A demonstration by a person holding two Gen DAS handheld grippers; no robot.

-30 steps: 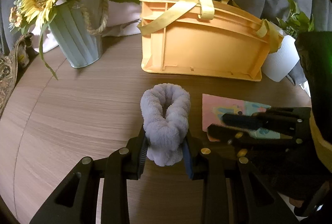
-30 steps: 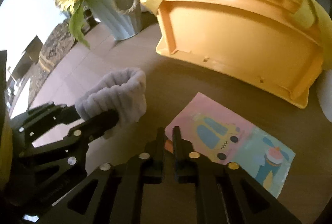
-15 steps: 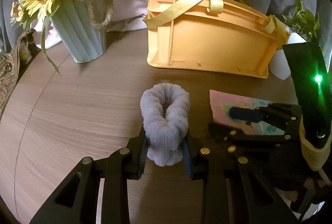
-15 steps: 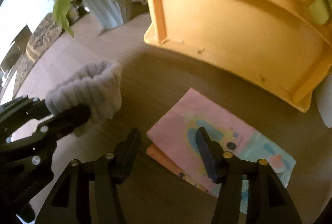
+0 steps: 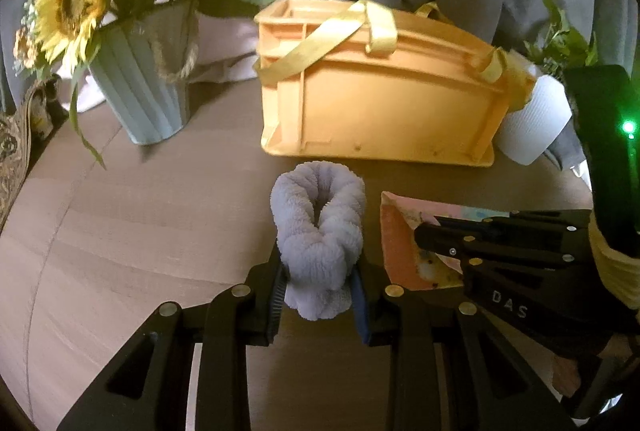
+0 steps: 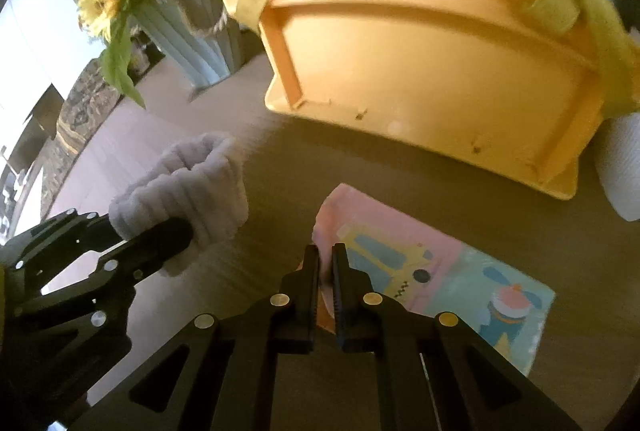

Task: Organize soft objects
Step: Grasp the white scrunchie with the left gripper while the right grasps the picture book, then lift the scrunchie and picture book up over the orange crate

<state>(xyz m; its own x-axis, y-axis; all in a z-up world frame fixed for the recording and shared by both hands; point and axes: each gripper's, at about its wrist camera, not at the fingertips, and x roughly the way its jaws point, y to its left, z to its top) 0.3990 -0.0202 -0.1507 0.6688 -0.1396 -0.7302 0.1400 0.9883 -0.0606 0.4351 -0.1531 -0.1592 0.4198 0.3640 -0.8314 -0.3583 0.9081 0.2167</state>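
A fluffy grey rolled towel [image 5: 320, 215] stands on the wooden table, and my left gripper [image 5: 318, 283] is shut on its lower end. The right wrist view shows the same towel [image 6: 188, 187] at left. A pink printed cloth [image 6: 440, 271] with a yellow car picture lies flat to the right of the towel. My right gripper [image 6: 326, 263] is shut on its near left corner. In the left wrist view that corner of the cloth [image 5: 400, 251] is raised slightly off the table at the right gripper's [image 5: 424, 231] tips.
A yellow plastic crate [image 5: 380, 103] with fabric straps stands just behind both soft things. A pale blue vase of sunflowers [image 5: 148, 87] is at the back left, a white plant pot [image 5: 532, 127] at the back right. Bare tabletop [image 5: 140, 231] lies to the left.
The right gripper opened wide over the cloth's corner, then shut on it, and the corner now lifts a little. The left gripper kept its hold on the towel.
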